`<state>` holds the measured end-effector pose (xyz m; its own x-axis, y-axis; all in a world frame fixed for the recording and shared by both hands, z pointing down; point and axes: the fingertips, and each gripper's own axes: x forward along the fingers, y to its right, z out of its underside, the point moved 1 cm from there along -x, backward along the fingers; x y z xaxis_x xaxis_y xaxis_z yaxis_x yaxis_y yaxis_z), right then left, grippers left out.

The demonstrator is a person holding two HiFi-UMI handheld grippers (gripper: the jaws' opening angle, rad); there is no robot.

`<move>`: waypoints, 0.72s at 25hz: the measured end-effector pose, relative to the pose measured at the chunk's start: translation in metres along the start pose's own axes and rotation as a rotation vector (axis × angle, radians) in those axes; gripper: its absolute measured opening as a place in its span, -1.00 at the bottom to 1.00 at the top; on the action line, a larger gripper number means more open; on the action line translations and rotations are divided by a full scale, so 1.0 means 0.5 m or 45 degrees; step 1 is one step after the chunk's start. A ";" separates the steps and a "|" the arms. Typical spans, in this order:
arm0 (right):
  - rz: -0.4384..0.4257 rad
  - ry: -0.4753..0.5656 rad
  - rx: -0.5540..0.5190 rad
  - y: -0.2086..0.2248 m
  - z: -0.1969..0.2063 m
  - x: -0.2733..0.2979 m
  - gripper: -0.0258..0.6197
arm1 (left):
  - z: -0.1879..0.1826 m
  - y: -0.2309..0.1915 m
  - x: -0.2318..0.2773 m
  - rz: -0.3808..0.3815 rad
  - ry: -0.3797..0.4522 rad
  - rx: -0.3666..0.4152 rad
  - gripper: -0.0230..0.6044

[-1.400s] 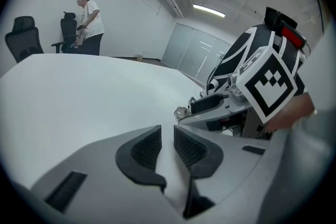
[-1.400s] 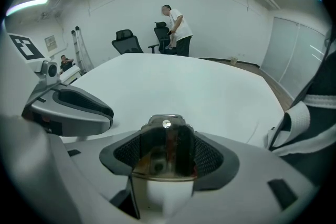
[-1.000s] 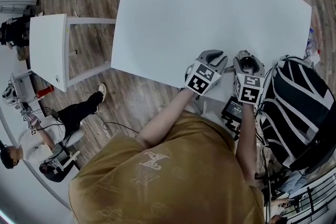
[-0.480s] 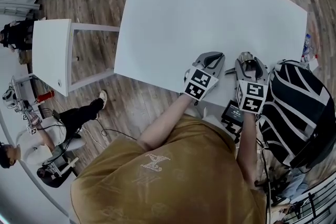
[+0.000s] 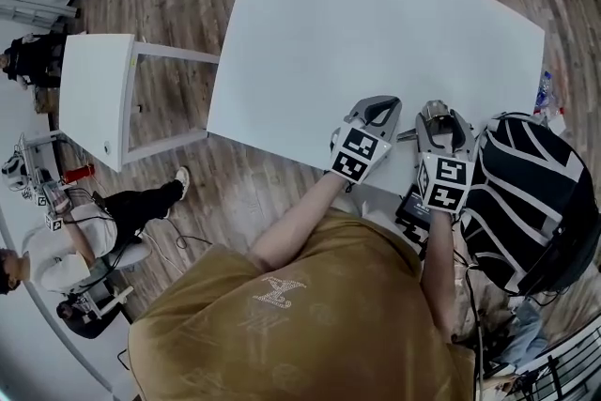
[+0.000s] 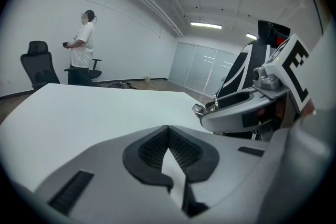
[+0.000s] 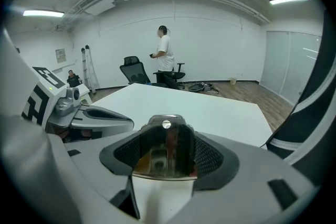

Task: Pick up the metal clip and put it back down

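Observation:
A shiny metal clip (image 7: 165, 152) sits clamped between the black pads of my right gripper (image 7: 167, 126), which is shut on it. In the head view that gripper (image 5: 435, 111) is over the near right edge of the white table (image 5: 376, 23). The left gripper (image 5: 381, 106) is just left of it, also at the near edge. Its pads (image 6: 157, 147) meet at the tip with nothing between them. From the left gripper view, the right gripper (image 6: 197, 109) shows close by on the right, with a bit of metal at its tip.
A black-and-white striped bag (image 5: 526, 192) stands right of the table. A small white side table (image 5: 89, 89) is at the left, with seated people (image 5: 113, 211) on the floor side. A person (image 7: 164, 55) stands by office chairs (image 7: 134, 71) beyond the far end.
Both grippers stay side by side at the table's near edge, hardly moved. The right one still has the clip.

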<state>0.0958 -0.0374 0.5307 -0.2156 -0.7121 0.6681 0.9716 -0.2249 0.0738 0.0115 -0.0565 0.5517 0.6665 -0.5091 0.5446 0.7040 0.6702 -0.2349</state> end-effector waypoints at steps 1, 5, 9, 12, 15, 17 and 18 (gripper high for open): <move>0.000 0.011 -0.001 -0.002 -0.004 -0.005 -0.02 | -0.007 -0.001 -0.004 -0.008 0.010 0.001 -0.90; 0.023 0.094 0.005 0.000 -0.035 -0.033 -0.02 | -0.053 -0.007 -0.029 -0.067 0.093 0.009 -0.90; 0.040 0.189 -0.007 0.003 -0.078 -0.072 -0.02 | -0.109 -0.004 -0.060 -0.120 0.200 0.038 -0.90; 0.047 0.252 -0.018 0.005 -0.111 -0.097 -0.02 | -0.145 0.005 -0.076 -0.131 0.259 0.055 -0.90; 0.064 0.329 -0.023 0.010 -0.145 -0.126 -0.02 | -0.180 0.016 -0.089 -0.137 0.312 0.077 -0.90; 0.078 0.386 -0.027 0.011 -0.169 -0.147 -0.02 | -0.206 0.021 -0.105 -0.150 0.358 0.098 -0.90; 0.084 0.412 -0.030 0.011 -0.179 -0.158 -0.02 | -0.219 0.024 -0.114 -0.159 0.381 0.109 -0.90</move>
<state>0.1095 -0.0421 0.4119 -0.1759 -0.8991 0.4009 0.9828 -0.1839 0.0188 0.0087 -0.0784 0.4297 0.6279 -0.7175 0.3016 0.7699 0.6294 -0.1056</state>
